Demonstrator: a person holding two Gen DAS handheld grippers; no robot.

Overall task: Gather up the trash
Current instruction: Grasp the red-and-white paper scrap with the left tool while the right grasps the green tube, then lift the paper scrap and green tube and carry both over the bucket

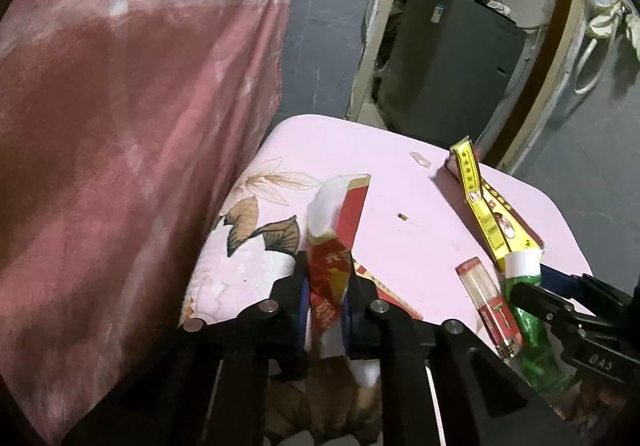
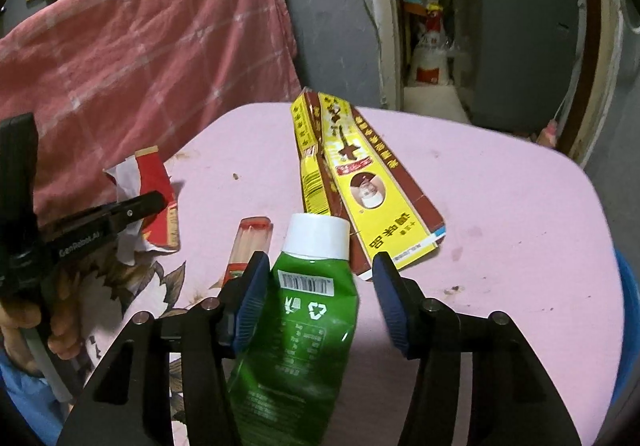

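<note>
My left gripper (image 1: 326, 286) is shut on a crumpled red and white wrapper (image 1: 334, 230), held just above the pink cloth-covered table (image 1: 400, 182). It also shows in the right wrist view (image 2: 154, 202). My right gripper (image 2: 316, 286) is open, its jaws on either side of a green tube (image 2: 296, 326) with a white cap that lies on the table; the tube touches the left pad. The tube also shows in the left wrist view (image 1: 532, 330). A flattened yellow carton (image 2: 352, 182) and a small red box of sticks (image 2: 250, 246) lie on the table.
A pink blanket (image 1: 120, 126) hangs at the left beside the table. A grey cabinet (image 1: 452, 66) stands in a doorway beyond the table's far edge. Small scraps (image 1: 420, 160) lie on the cloth.
</note>
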